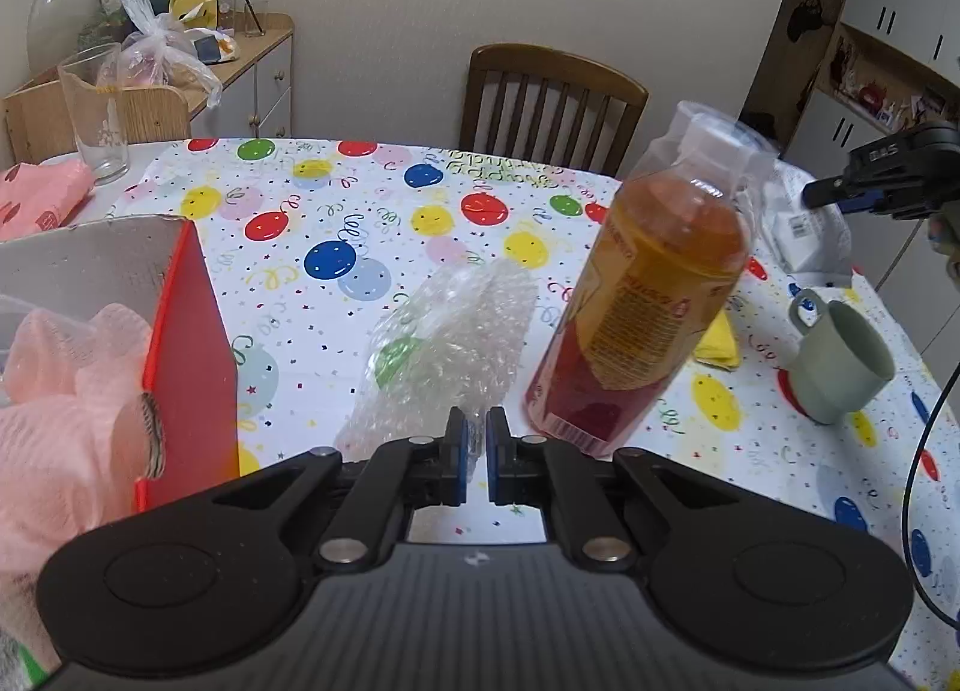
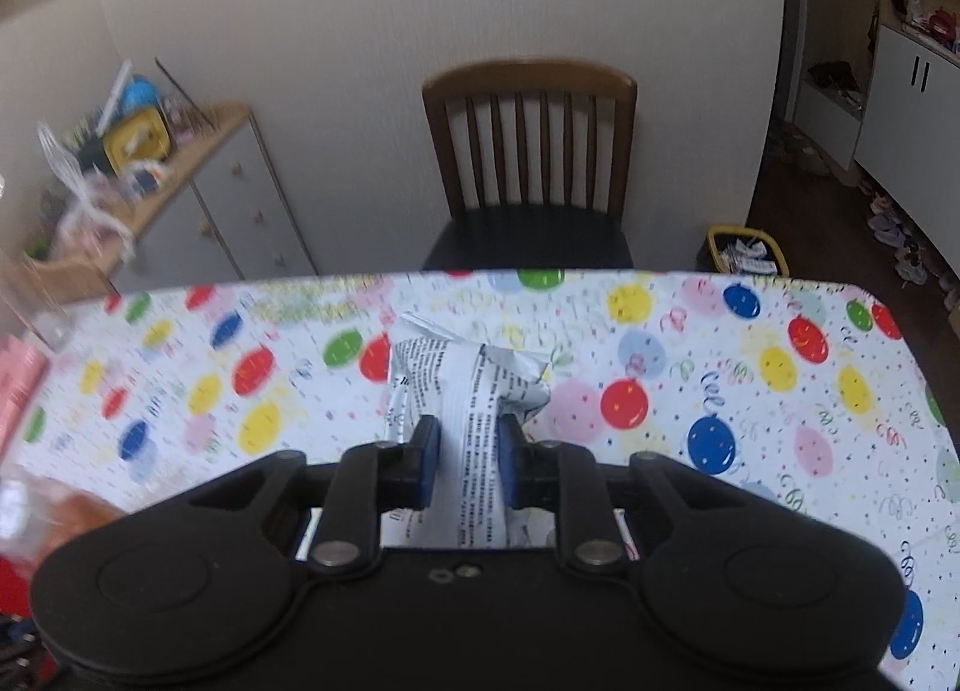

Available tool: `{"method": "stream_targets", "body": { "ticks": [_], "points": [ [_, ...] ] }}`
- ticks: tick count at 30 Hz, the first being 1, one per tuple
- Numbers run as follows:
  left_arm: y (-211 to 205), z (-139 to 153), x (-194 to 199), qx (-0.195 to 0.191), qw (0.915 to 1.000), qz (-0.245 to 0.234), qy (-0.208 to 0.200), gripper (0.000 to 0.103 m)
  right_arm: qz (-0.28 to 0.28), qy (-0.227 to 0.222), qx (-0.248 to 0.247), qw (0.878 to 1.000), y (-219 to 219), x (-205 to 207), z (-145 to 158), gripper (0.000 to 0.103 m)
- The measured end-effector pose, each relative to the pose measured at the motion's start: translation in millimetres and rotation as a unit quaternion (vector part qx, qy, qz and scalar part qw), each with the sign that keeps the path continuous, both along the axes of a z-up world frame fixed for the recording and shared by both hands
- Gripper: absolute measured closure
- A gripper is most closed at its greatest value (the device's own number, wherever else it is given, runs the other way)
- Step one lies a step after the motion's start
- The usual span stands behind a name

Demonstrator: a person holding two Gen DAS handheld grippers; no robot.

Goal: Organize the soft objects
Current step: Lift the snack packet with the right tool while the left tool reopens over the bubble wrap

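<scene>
1. The left gripper (image 1: 475, 454) pinches the near edge of the bubble wrap (image 1: 447, 355), which trails onto the table (image 1: 780, 451) beside the bottle (image 1: 648, 295).
2. The right gripper (image 2: 465, 466) clamps a white printed packet (image 2: 474, 391) above the table.

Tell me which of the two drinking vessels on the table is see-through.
The tall glass at the table's far left corner, beside the pink cloth. The other, a pale green mug at the right with a handle, is opaque.
</scene>
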State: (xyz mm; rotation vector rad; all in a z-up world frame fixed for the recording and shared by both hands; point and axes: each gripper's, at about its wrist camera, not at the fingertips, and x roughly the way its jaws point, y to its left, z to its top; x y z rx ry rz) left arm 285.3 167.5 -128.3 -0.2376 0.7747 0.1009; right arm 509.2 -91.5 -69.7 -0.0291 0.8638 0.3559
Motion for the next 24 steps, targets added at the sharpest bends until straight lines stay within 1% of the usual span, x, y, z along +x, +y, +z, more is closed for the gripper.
{"method": "stream_targets", "body": {
  "ticks": [4, 6, 10, 14, 18, 21, 24],
  "points": [
    [-2, 7, -12, -0.008, 1.0000, 0.001, -0.004, 0.097, -0.002, -0.018, 0.021, 1.000, -18, -21, 25, 0.084],
    [-2, 10, -18, -0.013, 0.9999, 0.002, -0.007, 0.097, -0.002, -0.027, 0.024, 0.999, -28, -35, 35, 0.084],
    [-6, 17, -32, -0.021, 0.9997, -0.001, -0.011, 0.097, -0.011, -0.030, 0.033, 0.999, -51, -64, 46, 0.084],
    [-11, 25, -47, -0.028, 0.9994, -0.006, -0.017, 0.097, -0.013, -0.023, 0.039, 0.999, -65, -97, 46, 0.084],
    [-21, 28, -58, -0.006, 0.9997, -0.016, -0.016, 0.097, -0.004, -0.007, 0.046, 0.999, -70, -129, 39, 0.084],
    [-23, 27, -62, -0.009, 0.9998, -0.015, -0.013, 0.097, 0.002, 0.006, 0.051, 0.999, -70, -149, 31, 0.084],
    [-27, 29, -67, -0.009, 0.9995, -0.028, -0.015, 0.097, 0.008, 0.022, 0.059, 0.998, -69, -170, 24, 0.084]
  ]
}}
